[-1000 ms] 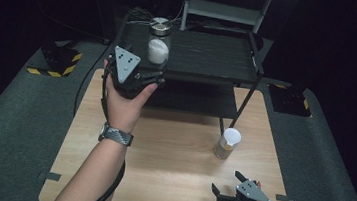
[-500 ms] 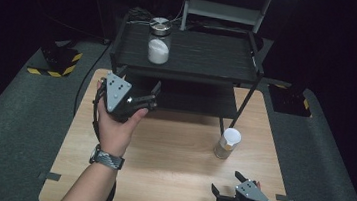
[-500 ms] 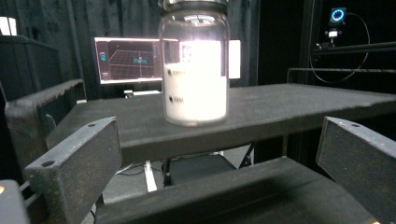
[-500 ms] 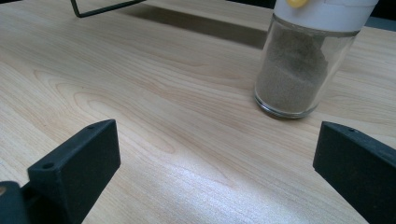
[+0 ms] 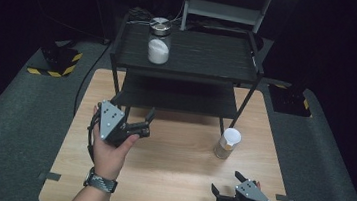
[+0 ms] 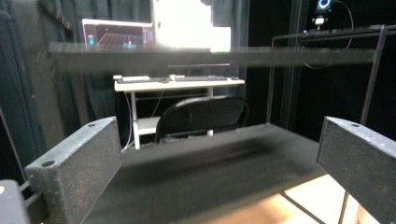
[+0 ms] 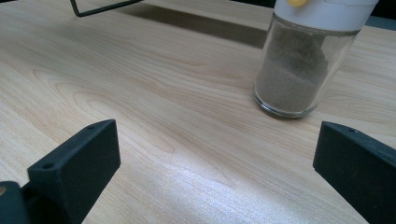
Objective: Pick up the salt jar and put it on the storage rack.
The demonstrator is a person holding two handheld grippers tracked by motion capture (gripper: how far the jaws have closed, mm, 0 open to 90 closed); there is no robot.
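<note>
The left gripper (image 5: 136, 121) hangs over the table's left half with its jaws spread wide and nothing between them, pointing toward the black shelf rack (image 5: 191, 56). The glass jar of white powder (image 5: 158, 41) stands upright on the rack's top shelf, at about 12 o'clock from that gripper and well apart from it. The right gripper (image 5: 225, 188) rests low near the table's front edge, jaws also wide and empty, with the white-capped spice jar (image 5: 227, 143) at roughly 12 o'clock from it, near but not touching.

The step in hand looks like picking up the spice jar. To do it well, the right gripper should slide forward level with the wooden table (image 5: 168, 180), centre the glass body (image 7: 299, 70) between both jaws below the cap, and close gently so the upright jar does not tip.
</note>
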